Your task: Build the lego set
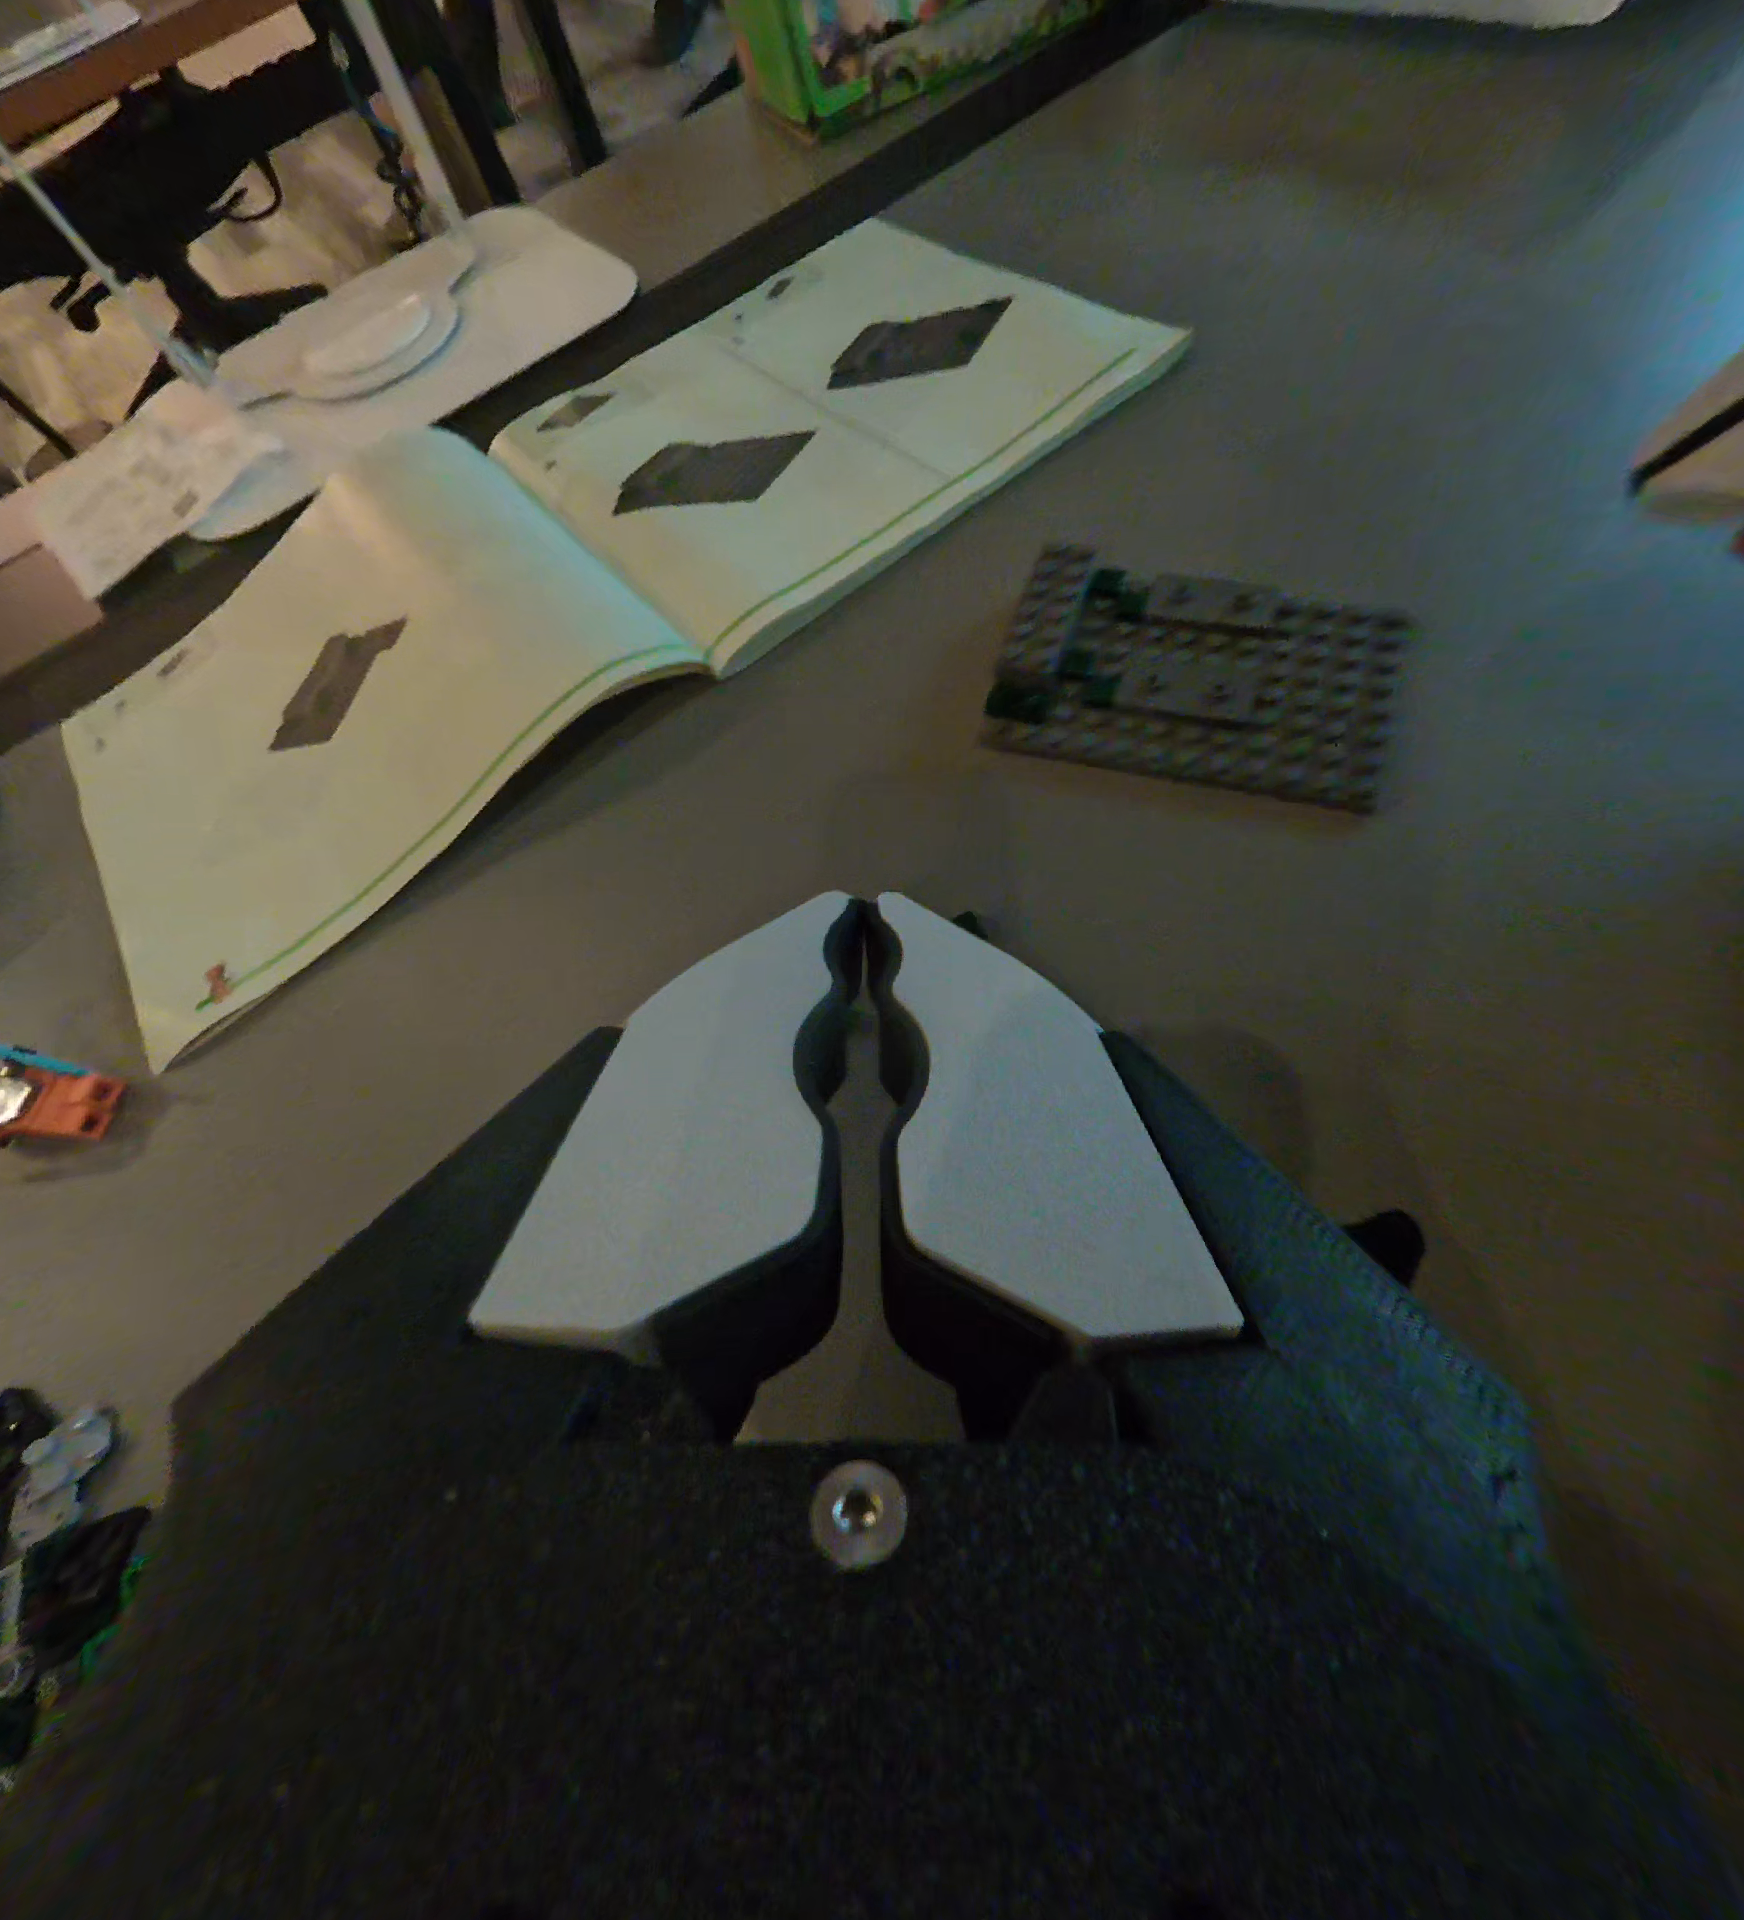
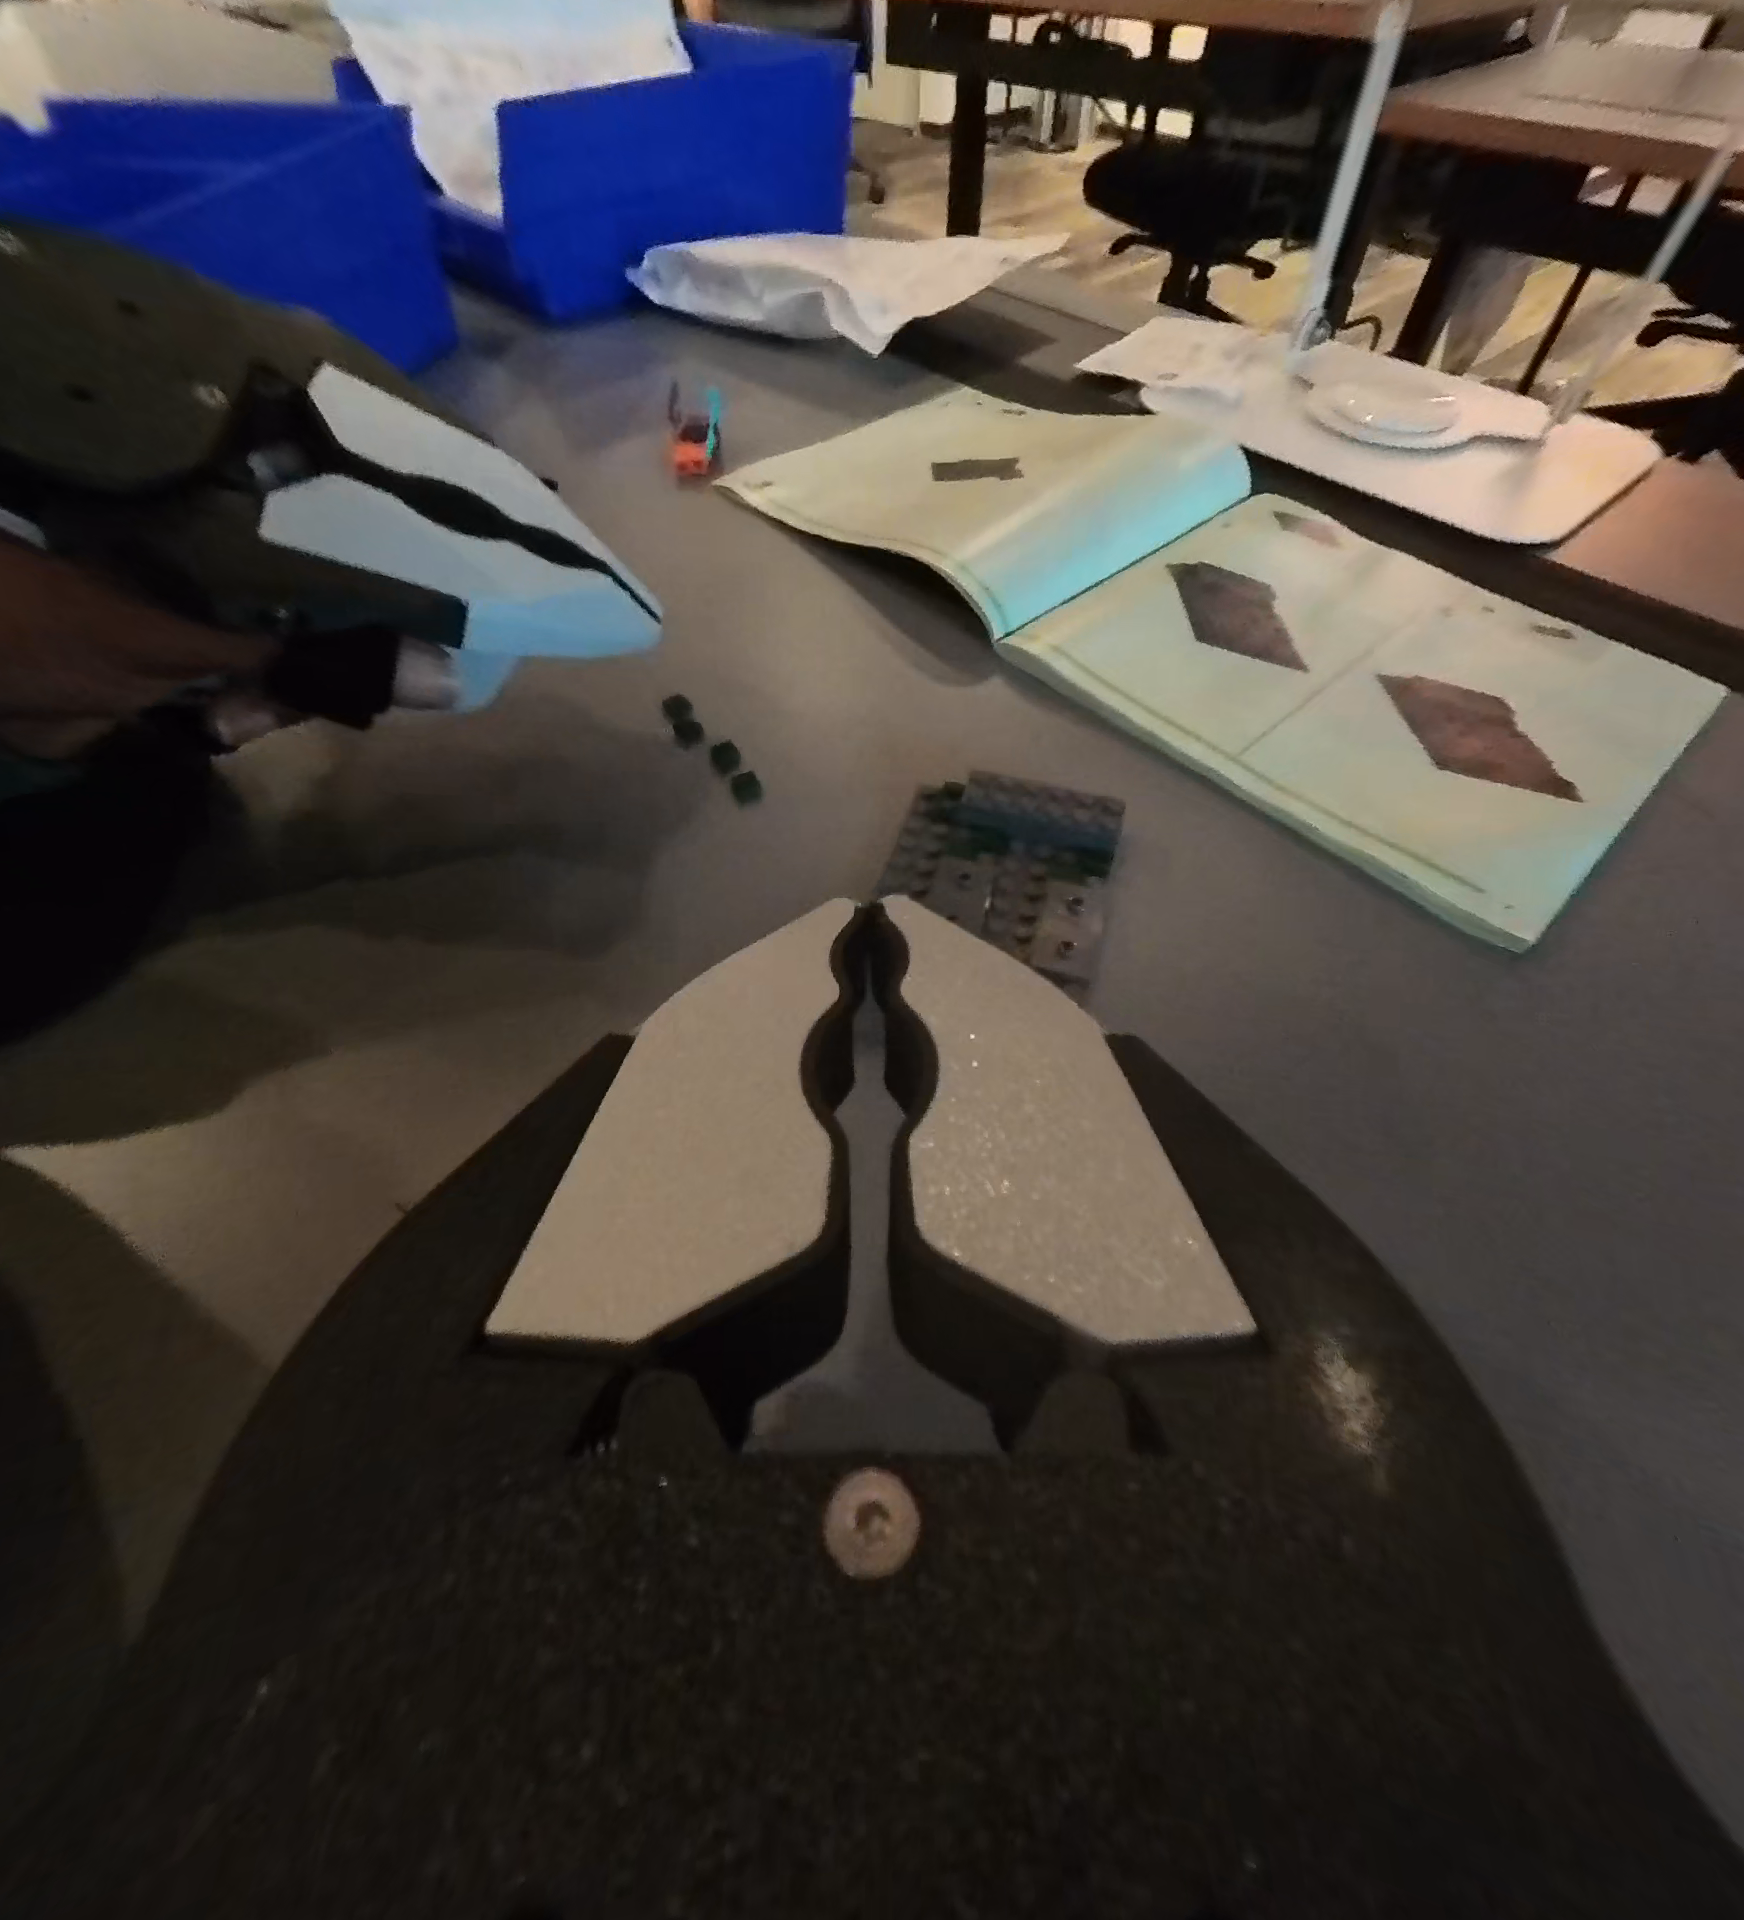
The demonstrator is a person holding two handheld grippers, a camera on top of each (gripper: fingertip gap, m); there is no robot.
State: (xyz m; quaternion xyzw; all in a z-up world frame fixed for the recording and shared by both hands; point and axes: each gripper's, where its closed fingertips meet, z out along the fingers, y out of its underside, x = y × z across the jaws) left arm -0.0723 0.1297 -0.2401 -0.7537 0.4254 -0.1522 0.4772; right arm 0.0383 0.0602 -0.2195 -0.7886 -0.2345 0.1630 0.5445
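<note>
A grey baseplate (image 1: 1200, 717) carrying a few dark green bricks lies flat on the grey table, ahead and to the right of my left gripper (image 1: 870, 906). That gripper is shut with nothing visible between its tips. In the right wrist view the baseplate (image 2: 1034, 831) sits just beyond my right gripper (image 2: 870, 910), which is also shut and looks empty. The left gripper (image 2: 639, 613) shows there too, held above several small dark bricks (image 2: 712, 748). The right gripper's fingers (image 1: 1741, 436) enter the left wrist view at the right edge.
An open instruction booklet (image 1: 639, 540) (image 2: 1263, 644) lies behind the baseplate. A small orange and teal model (image 1: 47, 1101) (image 2: 696, 436) and a pile of loose pieces (image 1: 26, 1558) lie to the left. A white tray with plates (image 2: 1419, 436), blue bins (image 2: 224, 208) and a green box (image 1: 847, 62) stand farther back. Across from one pair of fingers to the other is roughly 15 cm.
</note>
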